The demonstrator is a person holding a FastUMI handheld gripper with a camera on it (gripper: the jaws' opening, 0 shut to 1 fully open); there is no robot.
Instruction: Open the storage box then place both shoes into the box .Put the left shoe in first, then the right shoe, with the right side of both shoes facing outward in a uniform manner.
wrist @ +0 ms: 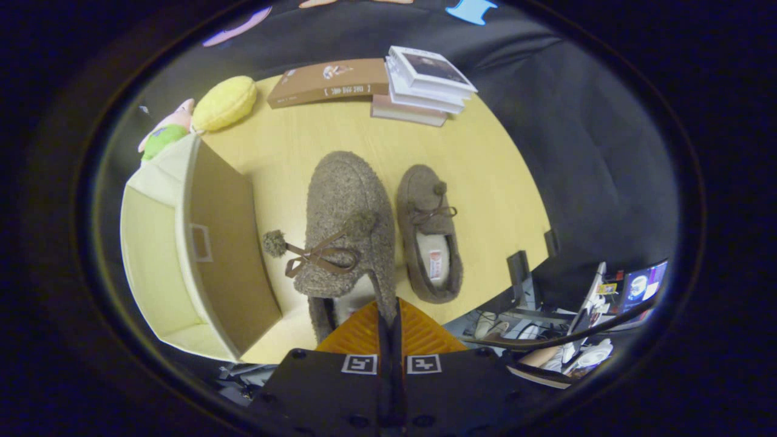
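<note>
place: recording booth in an office | cues: black cloth wall (576,139), wooden table (485,176), monitors (643,282)

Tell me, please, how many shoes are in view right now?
2. One shoe is held up at its heel rim by the gripper, whose fingers are shut on it, beside the open storage box. The other shoe lies on the table just beyond.

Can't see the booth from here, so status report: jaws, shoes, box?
Gripper jaws shut on left shoe heel rim. Right shoe on table. Storage box open beside left shoe. Path clear.
</note>
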